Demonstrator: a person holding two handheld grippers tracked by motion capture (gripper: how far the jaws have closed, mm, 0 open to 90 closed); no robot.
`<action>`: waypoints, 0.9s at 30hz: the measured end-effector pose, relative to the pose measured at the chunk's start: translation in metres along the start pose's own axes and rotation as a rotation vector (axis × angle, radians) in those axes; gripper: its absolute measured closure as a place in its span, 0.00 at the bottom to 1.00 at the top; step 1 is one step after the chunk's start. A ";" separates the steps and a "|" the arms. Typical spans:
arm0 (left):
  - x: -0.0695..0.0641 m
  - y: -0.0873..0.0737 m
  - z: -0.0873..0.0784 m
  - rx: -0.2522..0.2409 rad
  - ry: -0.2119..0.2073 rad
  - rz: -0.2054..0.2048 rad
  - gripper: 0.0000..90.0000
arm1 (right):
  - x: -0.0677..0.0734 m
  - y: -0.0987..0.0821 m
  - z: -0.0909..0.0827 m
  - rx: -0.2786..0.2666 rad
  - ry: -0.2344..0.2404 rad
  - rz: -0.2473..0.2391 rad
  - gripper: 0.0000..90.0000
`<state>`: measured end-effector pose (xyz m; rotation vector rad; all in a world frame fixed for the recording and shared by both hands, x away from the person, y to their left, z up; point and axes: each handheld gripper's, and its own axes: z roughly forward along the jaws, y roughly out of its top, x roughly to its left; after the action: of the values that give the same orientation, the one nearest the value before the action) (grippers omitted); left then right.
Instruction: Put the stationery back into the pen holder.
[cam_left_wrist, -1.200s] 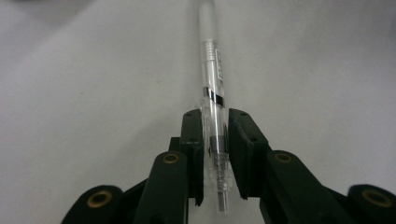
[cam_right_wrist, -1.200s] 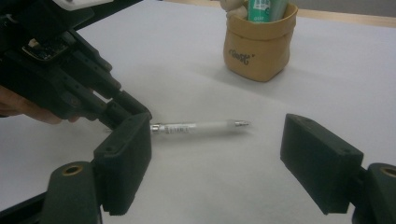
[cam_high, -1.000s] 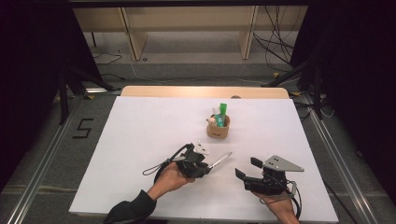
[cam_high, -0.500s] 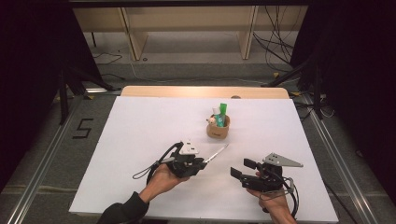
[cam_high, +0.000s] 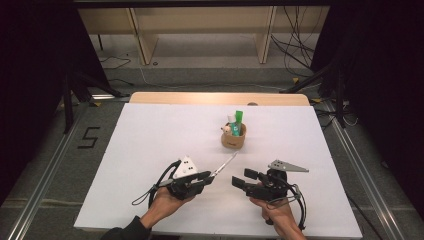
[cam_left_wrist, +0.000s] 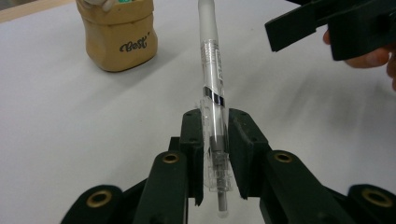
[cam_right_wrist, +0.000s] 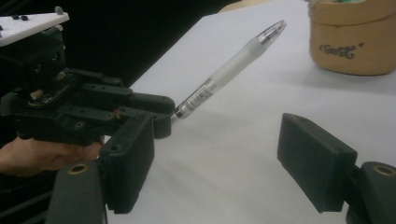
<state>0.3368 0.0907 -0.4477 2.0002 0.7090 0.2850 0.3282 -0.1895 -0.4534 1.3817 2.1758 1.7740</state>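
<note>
A: Tongs, left (cam_high: 207, 176): pinching one clear pen (cam_high: 224, 167) by its clicker end; the pen's tip is pointing toward one o'clock, raised off the white table (cam_high: 150, 140).

B: Tongs, right (cam_high: 239, 181): standing spread, gripping nothing. One tan cup (cam_high: 233, 137) is sitting at twelve o'clock from both.

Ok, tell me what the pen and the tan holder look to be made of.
Pen: likely plastic, a clear glossy barrel showing the refill and a frosted matte grip. Holder: tan, matte, softly rounded with printed lettering; perhaps ceramic or silicone, hard to tell.
</note>
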 end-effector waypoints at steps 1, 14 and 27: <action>0.000 -0.001 -0.002 -0.004 0.000 0.004 0.85 | 0.001 0.000 0.002 0.003 0.002 0.002 0.32; -0.004 -0.007 -0.012 -0.066 -0.010 -0.022 0.85 | 0.003 0.008 0.030 -0.027 0.095 0.133 0.39; -0.007 -0.009 -0.012 -0.079 -0.011 -0.031 0.85 | -0.006 0.014 0.039 -0.073 0.133 0.251 0.56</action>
<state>0.3218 0.0986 -0.4484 1.9127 0.7109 0.2793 0.3607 -0.1631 -0.4590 1.6265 2.0492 2.0627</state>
